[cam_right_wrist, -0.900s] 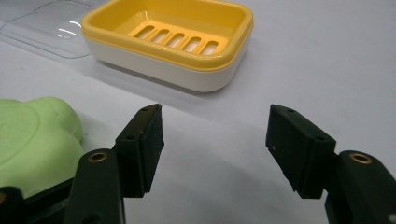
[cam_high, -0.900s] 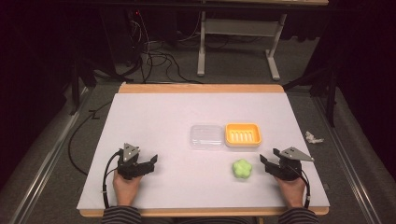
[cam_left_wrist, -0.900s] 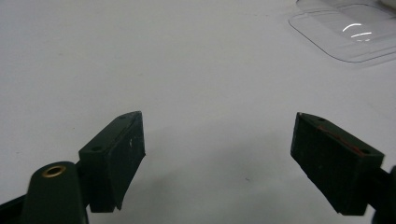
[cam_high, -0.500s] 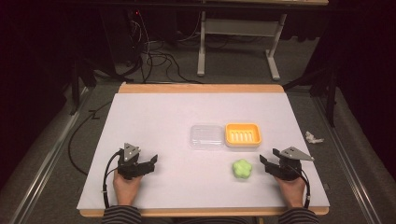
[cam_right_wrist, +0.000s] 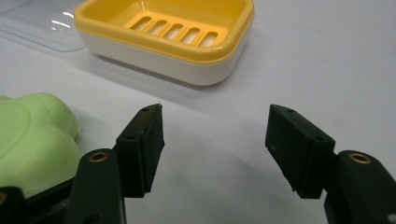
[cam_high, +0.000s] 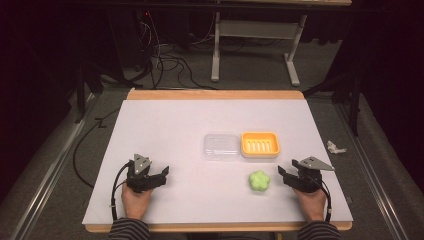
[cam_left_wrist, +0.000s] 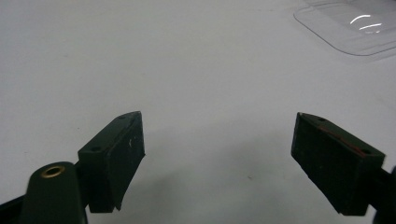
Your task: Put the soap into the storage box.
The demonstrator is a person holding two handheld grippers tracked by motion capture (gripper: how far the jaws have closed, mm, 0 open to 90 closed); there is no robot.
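A yellow soap dish (cam_high: pixel 259 144) with a slotted tray sits right of centre on the white table (cam_high: pixel 190 125); the right gripper view shows the dish (cam_right_wrist: pixel 168 35) just ahead. Its clear plastic lid (cam_high: pixel 221 146) lies beside it on the left, and the lid's corner (cam_left_wrist: pixel 350 25) appears in the left gripper view. A green flower-shaped soap (cam_high: pixel 259 180) lies in front of the dish, and the soap (cam_right_wrist: pixel 32 140) is left of the right jaws. My right gripper (cam_high: pixel 284 175) rests open just right of the soap. My left gripper (cam_high: pixel 162 174) rests open at the front left, nothing between its jaws.
Both hands rest near the table's front edge (cam_high: pixel 215 227). Beyond the far edge stand a desk frame (cam_high: pixel 255 45) and loose cables (cam_high: pixel 165 60) on the floor. A crumpled white scrap (cam_high: pixel 335 147) lies on the floor to the right.
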